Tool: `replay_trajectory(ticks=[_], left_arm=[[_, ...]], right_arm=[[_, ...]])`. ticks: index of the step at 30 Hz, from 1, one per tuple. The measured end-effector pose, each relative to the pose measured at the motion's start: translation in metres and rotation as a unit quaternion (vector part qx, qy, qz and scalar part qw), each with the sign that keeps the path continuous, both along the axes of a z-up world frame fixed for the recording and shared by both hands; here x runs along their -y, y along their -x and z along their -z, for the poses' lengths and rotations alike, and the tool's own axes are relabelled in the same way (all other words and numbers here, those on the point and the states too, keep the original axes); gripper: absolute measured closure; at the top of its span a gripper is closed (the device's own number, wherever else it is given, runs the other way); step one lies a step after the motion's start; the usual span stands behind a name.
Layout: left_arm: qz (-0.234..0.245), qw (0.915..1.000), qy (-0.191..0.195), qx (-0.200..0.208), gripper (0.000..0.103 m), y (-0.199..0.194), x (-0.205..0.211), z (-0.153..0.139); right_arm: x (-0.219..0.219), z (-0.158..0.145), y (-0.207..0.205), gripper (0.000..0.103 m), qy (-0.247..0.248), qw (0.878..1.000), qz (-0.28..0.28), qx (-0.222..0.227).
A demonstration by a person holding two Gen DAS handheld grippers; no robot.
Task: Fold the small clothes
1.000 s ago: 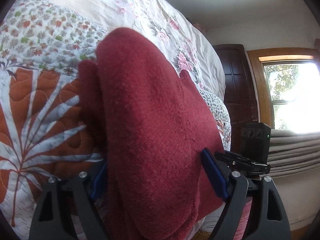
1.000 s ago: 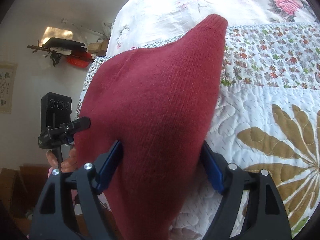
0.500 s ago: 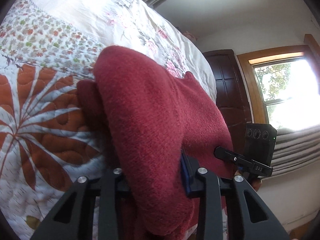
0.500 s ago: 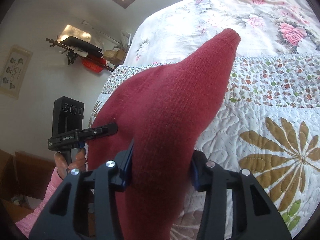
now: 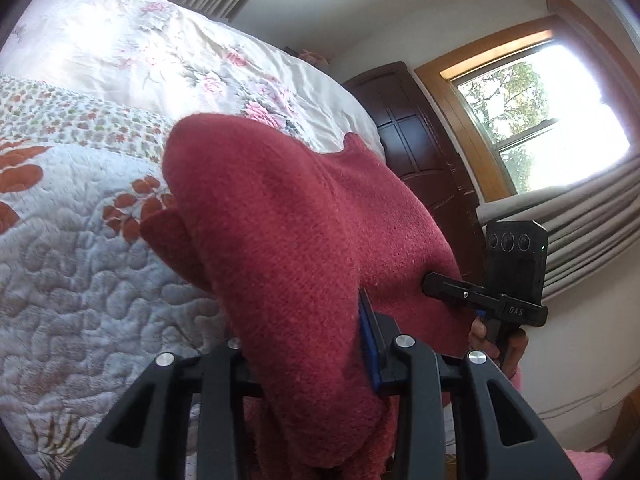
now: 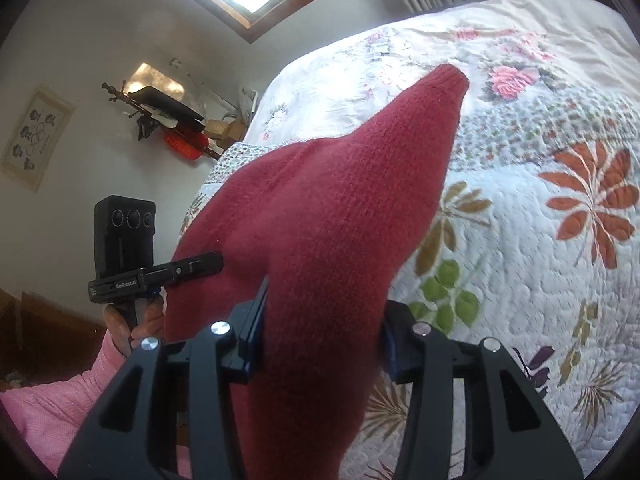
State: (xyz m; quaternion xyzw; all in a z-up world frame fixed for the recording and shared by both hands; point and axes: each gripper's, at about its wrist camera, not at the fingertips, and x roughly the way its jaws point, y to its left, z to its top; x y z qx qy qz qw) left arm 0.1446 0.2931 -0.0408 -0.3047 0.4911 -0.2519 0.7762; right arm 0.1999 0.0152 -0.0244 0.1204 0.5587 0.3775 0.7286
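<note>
Left wrist view: left claw (image 5: 304, 344) and right claw (image 6: 320, 320) each clamped on red knit garment (image 5: 288, 220), raised over quilted bed (image 6: 520, 240), open quilt beyond hanging edges.

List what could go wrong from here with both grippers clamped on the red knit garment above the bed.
1. The left gripper and right gripper each pinch a thick bunch of the red knit garment, so layers could slip out unevenly.
2. Loose parts hang free, like the pointed end, and may land crumpled on the quilt.
3. The garment fills both views, hiding where it will be laid.
</note>
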Motion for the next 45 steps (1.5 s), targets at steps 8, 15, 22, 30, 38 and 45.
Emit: replay_trajectory(ticks=[8, 15, 22, 30, 38, 45], left_arm=[[-0.044, 0.9961, -0.074, -0.02, 0.055, 0.032, 0.027, 0.056], [-0.078, 0.9906, -0.112, -0.014, 0.046, 0.073, 0.028, 0.028], [-0.084, 0.9811, -0.175, 0.009, 0.032, 0.116, 0.058, -0.009], [-0.089, 0.9687, -0.231, -0.02, 0.036, 0.133, 0.074, 0.007], [-0.105, 0.9704, -0.211, -0.055, 0.034, 0.141, 0.062, 0.043], [-0.106, 0.9693, -0.216, -0.052, 0.034, 0.149, 0.063, 0.03]], right_arm=[[0.017, 0.084, 0.009, 0.048, 0.022, 0.999, 0.02, -0.04], [0.038, 0.066, 0.033, 0.032, 0.013, 0.999, 0.028, -0.032], [0.067, 0.068, 0.075, 0.03, -0.013, 0.997, 0.023, -0.077], [0.073, 0.072, 0.102, 0.069, -0.001, 0.996, 0.024, -0.083], [0.054, 0.084, 0.119, 0.07, 0.065, 0.996, 0.038, -0.057], [0.05, 0.061, 0.132, 0.059, 0.093, 0.994, 0.058, -0.01]])
